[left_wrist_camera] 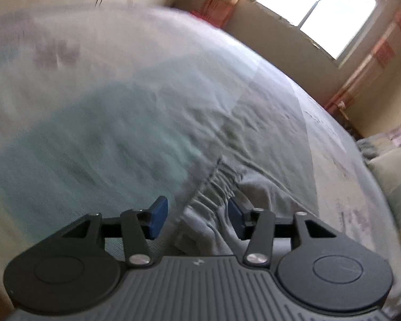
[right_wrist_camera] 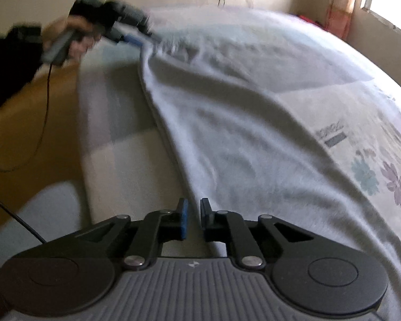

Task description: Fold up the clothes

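Note:
A light grey garment with a gathered elastic waistband lies spread over the bed. In the left wrist view my left gripper is open, its blue pads on either side of the waistband. In the right wrist view the garment stretches from my right gripper up to the left gripper at the far end. The right gripper's pads stand a narrow gap apart around the garment's near edge; whether they pinch it I cannot tell.
The bed has a pale sheet with a flower print. A bright window with curtains is at the back. A cushioned seat stands at the bed's right. The wooden floor shows at the left.

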The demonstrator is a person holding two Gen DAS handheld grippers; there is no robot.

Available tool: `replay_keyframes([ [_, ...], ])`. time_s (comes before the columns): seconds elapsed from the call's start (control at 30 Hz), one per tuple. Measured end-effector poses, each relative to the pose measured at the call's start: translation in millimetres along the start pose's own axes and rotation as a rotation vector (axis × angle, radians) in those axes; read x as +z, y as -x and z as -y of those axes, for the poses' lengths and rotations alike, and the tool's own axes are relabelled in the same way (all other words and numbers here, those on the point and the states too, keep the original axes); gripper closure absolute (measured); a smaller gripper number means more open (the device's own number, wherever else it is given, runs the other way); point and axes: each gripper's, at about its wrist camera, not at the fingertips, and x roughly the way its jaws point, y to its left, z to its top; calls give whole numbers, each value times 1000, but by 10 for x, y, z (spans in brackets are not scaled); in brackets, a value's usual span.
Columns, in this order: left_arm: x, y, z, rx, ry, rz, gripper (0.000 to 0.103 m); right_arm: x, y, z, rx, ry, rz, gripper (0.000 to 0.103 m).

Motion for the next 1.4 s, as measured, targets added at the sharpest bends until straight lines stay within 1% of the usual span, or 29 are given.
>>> replay_keyframes([
  [0.03, 23, 43, 82, -6, -37, 7, 52, 40, 34, 55, -7, -20, 13, 85],
  [0.1, 64, 106, 260, -26, -114, 17, 45, 153, 15, 184, -56, -36, 30, 82],
  [0.13, 70, 88, 375, -52, -161, 11, 43, 236, -48, 252, -90, -35, 31, 81],
  [0.17, 65, 35, 500, -77, -200, 0, 41, 311, -152, 316, -102, -47, 31, 80],
  [0.27, -5, -289, 923, -147, -281, -64, 40, 519, -498, 499, -107, -102, 31, 79],
  [0.33, -65, -551, 1106, -173, -306, -114, 40, 578, -734, 552, -103, -136, 18, 79],
  [0.37, -104, -684, 1149, -168, -308, -138, 40, 560, -800, 542, -99, -144, 10, 79],
  [0.4, -143, -769, 1155, -149, -309, -146, 40, 529, -844, 526, -95, -151, 3, 78],
  [0.47, -210, -883, 1100, -104, -301, -136, 40, 449, -869, 482, -82, -163, -11, 76],
  [0.53, -224, -871, 986, -132, -260, -106, 37, 281, -745, 408, -71, -167, -18, 76],
  [0.6, -225, -851, 925, -160, -228, -105, 37, 113, -621, 348, -63, -176, -20, 76],
  [0.67, -232, -816, 950, -151, -243, -112, 37, -2, -521, 338, -53, -202, -22, 76],
  [0.73, -268, -713, 1063, -138, -282, -111, 37, 6, -479, 365, -43, -222, -52, 75],
  [0.8, -369, -575, 1181, -158, -349, -86, 33, 69, -483, 378, -40, -217, -83, 75],
  [0.83, -434, -516, 1234, -167, -384, -71, 32, 112, -481, 365, -45, -202, -85, 73],
  [0.87, -503, -477, 1282, -163, -412, -60, 32, 155, -475, 344, -51, -184, -80, 71],
  [0.93, -669, -358, 1350, -159, -457, -28, 32, 254, -445, 313, -82, -140, -40, 64],
  [0.97, -755, -310, 1368, -165, -471, -23, 32, 323, -451, 312, -102, -125, -21, 62],
  [1.03, -908, -293, 1362, -185, -474, -63, 31, 423, -517, 337, -124, -104, 1, 60],
  [1.1, -1024, -318, 1326, -178, -461, -126, 31, 429, -668, 381, -131, -120, -36, 60],
  [1.13, -1079, -271, 1315, -169, -466, -125, 31, 399, -742, 391, -134, -130, -67, 59],
  [1.17, -1134, -223, 1305, -161, -472, -124, 28, 344, -756, 380, -141, -126, -60, 58],
  [1.23, -1209, -133, 1275, -169, -471, -139, 24, 231, -698, 367, -142, -140, -43, 51],
  [1.33, -1157, -69, 1268, -183, -478, -170, 23, 94, -598, 411, -109, -199, -42, 43],
  [1.4, -1057, -43, 1257, -208, -456, -155, 23, 129, -567, 425, -101, -199, -57, 43],
])
